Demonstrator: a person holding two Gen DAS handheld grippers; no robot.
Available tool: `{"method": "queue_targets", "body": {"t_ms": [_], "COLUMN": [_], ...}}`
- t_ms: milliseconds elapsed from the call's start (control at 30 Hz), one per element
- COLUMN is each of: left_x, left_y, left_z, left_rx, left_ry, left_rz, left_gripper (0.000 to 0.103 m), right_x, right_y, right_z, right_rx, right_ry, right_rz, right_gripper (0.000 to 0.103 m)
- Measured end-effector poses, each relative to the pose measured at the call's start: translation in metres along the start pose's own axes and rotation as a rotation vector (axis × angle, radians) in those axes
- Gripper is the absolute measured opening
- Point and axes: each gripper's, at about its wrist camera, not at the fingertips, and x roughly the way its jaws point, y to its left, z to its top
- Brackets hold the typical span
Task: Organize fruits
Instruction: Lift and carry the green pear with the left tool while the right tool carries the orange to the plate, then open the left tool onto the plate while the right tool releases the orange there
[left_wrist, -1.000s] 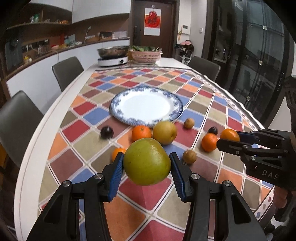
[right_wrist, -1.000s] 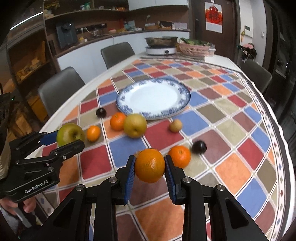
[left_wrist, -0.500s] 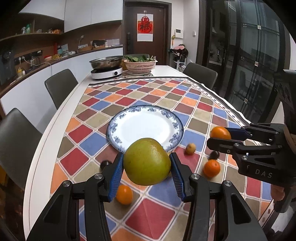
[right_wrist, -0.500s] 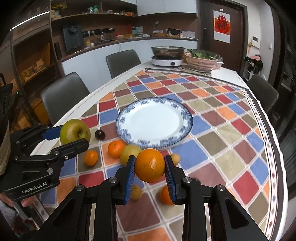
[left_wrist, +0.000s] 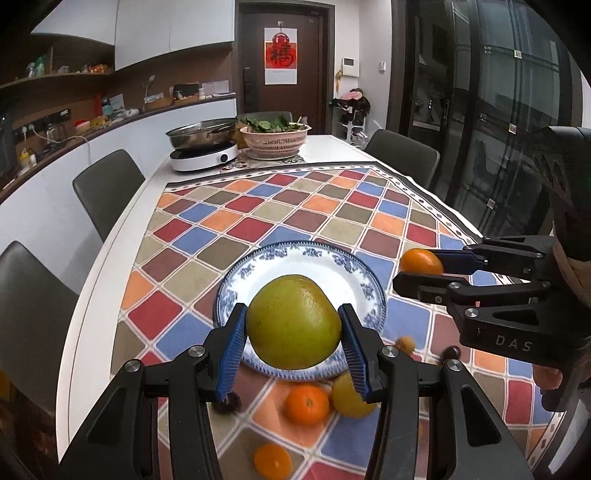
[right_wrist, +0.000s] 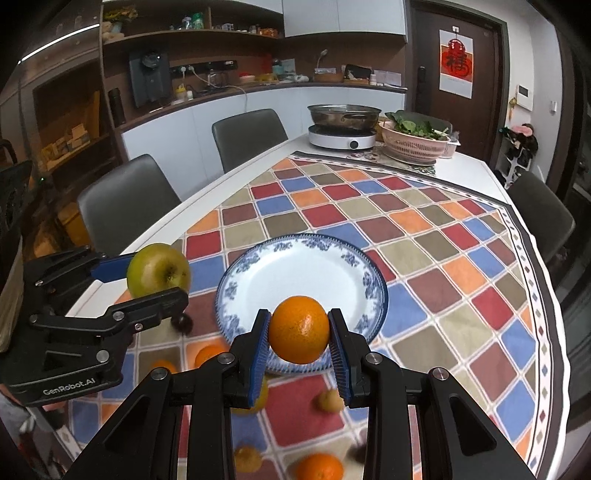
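Note:
My left gripper (left_wrist: 293, 341) is shut on a green apple (left_wrist: 293, 323) and holds it above the near rim of the blue-and-white plate (left_wrist: 325, 269). My right gripper (right_wrist: 298, 343) is shut on an orange (right_wrist: 298, 329), also above the plate's (right_wrist: 295, 273) near rim. Each gripper shows in the other view: the right one with its orange (left_wrist: 421, 261) at the right, the left one with the apple (right_wrist: 159, 270) at the left. The plate is empty. Loose fruit lies on the cloth below: oranges (left_wrist: 307, 404) (right_wrist: 319, 467), a yellow pear (left_wrist: 349, 397), small brown (right_wrist: 330, 400) and dark fruits (right_wrist: 183, 323).
The chequered cloth (left_wrist: 295, 218) covers the white table (left_wrist: 92, 332). An induction cooker with a pan (left_wrist: 203, 147) and a pink basket of greens (left_wrist: 275, 140) stand at the far end. Grey chairs (left_wrist: 105, 192) line both sides.
Both grippers have risen and moved forward with their fruit, from over the loose fruit to over the plate's near rim. The loose fruit now lies below and behind the fingers.

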Motion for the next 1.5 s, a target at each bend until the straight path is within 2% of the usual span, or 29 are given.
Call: {"method": "queue_targets", "body": {"t_ms": [267, 433, 833, 1333, 1467, 1500], "left_x": [0.044, 0.077, 0.153, 0.186, 0.188, 0.187], "left_y": [0.015, 0.027, 0.05, 0.062, 0.065, 0.065], "left_z": [0.028, 0.038, 0.042, 0.032, 0.033, 0.034], "left_rx": [-0.005, -0.031, -0.119, -0.149, -0.161, -0.163], "left_ry": [0.061, 0.124, 0.311, 0.404, 0.421, 0.417], "left_rz": [-0.018, -0.027, -0.02, 0.01, 0.03, 0.033], "left_gripper": [0.049, 0.049, 0.049, 0.049, 0.057, 0.058], "right_x": [0.039, 0.074, 0.144, 0.183, 0.185, 0.184], "right_y": [-0.023, -0.036, -0.052, -0.062, -0.065, -0.065], "right_z": [0.031, 0.044, 0.051, 0.043, 0.041, 0.041], "right_rx": [0.033, 0.057, 0.076, 0.097, 0.113, 0.114], "right_ry": [0.061, 0.134, 0.288, 0.366, 0.376, 0.373], "right_rz": [0.029, 0.048, 0.01, -0.016, -0.007, -0.009], "right_gripper": [0.032, 0.032, 0.032, 0.032, 0.033, 0.038]}}
